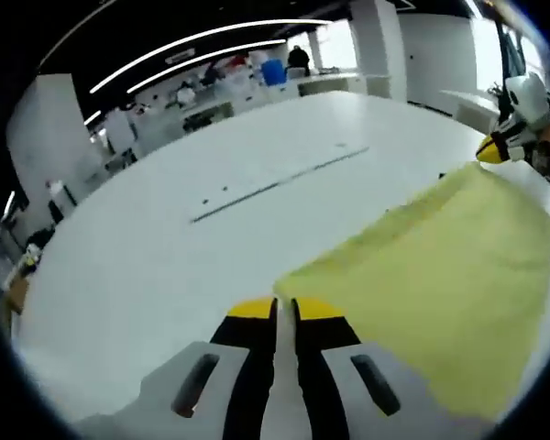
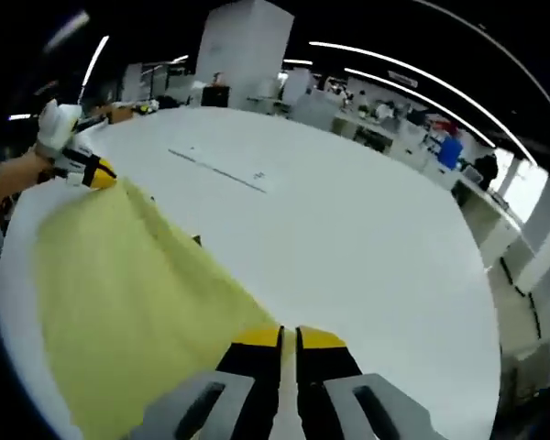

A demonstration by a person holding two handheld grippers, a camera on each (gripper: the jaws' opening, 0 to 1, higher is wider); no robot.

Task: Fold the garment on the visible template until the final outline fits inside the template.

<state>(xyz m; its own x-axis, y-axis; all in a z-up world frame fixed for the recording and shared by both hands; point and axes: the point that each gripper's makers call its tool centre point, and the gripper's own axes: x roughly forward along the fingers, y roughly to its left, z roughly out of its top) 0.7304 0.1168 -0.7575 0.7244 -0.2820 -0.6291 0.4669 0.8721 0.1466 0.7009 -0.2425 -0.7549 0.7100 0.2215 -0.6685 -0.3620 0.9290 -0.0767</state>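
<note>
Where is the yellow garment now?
The yellow garment is stretched above the white table, held at one corner by the left gripper and at another by the right gripper.

Legible text: none | Labels, brands, numbers: none readable on the white table [image 1: 165, 247] or the yellow garment [image 1: 440, 275] | Signs: background shelves at frame top too blurred to read

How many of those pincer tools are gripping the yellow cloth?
2. The left gripper pinches one corner of the yellow cloth, and the right gripper pinches the opposite corner, stretching it above the white table.
</note>
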